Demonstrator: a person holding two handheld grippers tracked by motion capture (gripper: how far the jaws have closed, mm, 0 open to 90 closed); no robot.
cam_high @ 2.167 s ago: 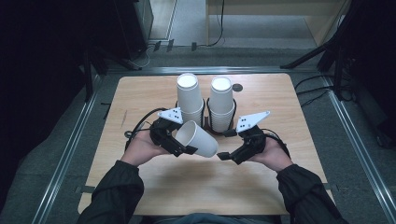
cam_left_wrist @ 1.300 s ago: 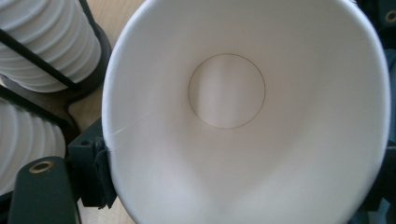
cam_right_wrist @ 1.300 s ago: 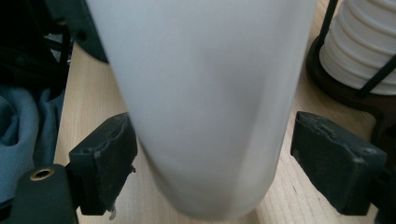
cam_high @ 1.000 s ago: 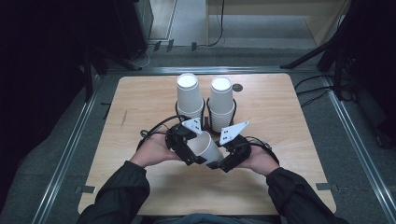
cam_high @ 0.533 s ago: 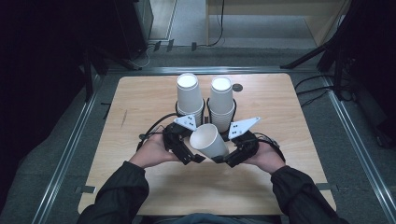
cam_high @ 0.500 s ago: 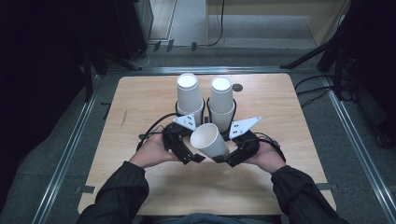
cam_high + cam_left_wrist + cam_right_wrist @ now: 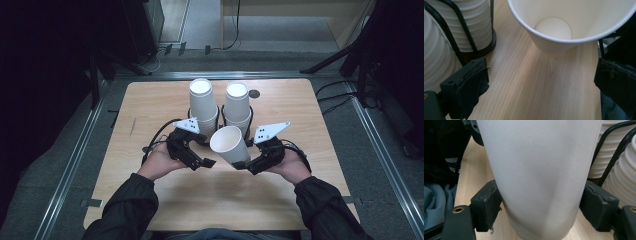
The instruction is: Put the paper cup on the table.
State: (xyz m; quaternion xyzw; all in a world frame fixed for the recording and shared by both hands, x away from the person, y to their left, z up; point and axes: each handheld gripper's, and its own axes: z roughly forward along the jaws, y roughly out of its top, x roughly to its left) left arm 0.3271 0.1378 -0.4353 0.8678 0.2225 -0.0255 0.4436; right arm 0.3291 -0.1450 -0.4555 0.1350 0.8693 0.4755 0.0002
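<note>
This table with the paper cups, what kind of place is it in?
Probably a lab or recording setup, not a café. The wooden table stands between metal floor rails, cables trail across the floor, and dark equipment stands surround it.

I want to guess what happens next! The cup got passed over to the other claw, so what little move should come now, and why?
Probably the left claw should back away a little. Its pads stand open with nothing between them, while the right claw is shut on the paper cup, squeezing its sides near the base. The cup is tilted and off the table, so the right claw already carries it alone.
</note>
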